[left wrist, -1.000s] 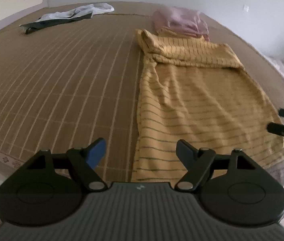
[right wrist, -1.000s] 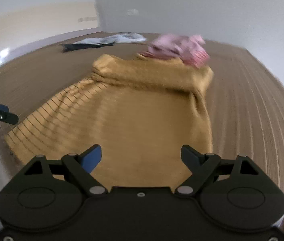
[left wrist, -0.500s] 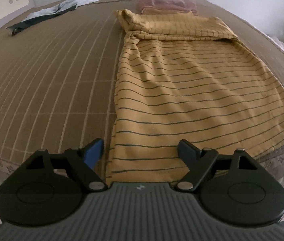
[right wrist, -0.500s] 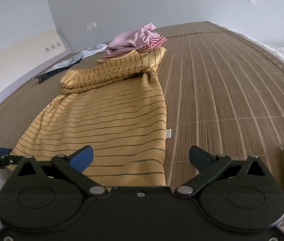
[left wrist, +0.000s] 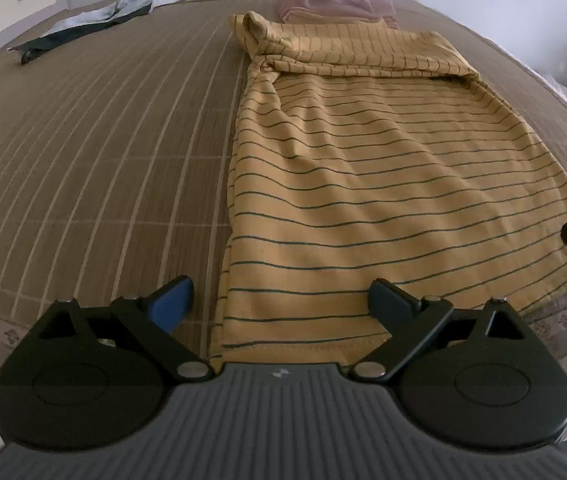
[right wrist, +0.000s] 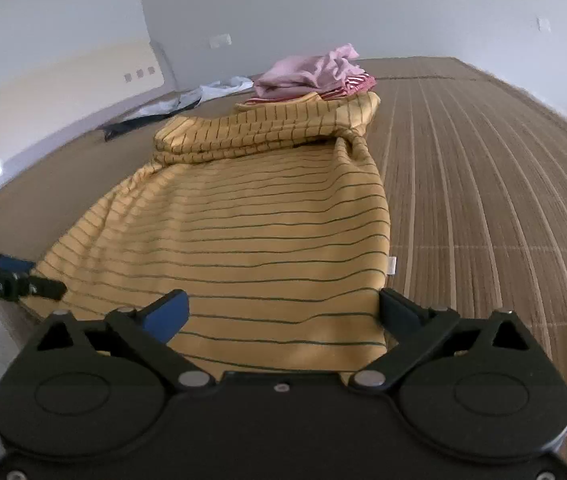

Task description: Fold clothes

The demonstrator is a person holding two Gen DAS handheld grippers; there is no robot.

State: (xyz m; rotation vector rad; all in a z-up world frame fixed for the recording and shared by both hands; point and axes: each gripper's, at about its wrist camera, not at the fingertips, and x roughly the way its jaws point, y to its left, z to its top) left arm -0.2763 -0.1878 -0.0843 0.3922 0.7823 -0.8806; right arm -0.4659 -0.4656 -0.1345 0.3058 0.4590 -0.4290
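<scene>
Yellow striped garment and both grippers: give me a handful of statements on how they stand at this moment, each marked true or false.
1. The yellow striped garment lies spread on the woven mat. True.
2. The left gripper is shut on the hem. False: its jaws stand open at the near left corner.
3. The right gripper is open. True.
4. The pink clothes lie on top of the garment's middle. False: they sit at its far end.
5. The garment's far end is folded over. True.
</scene>
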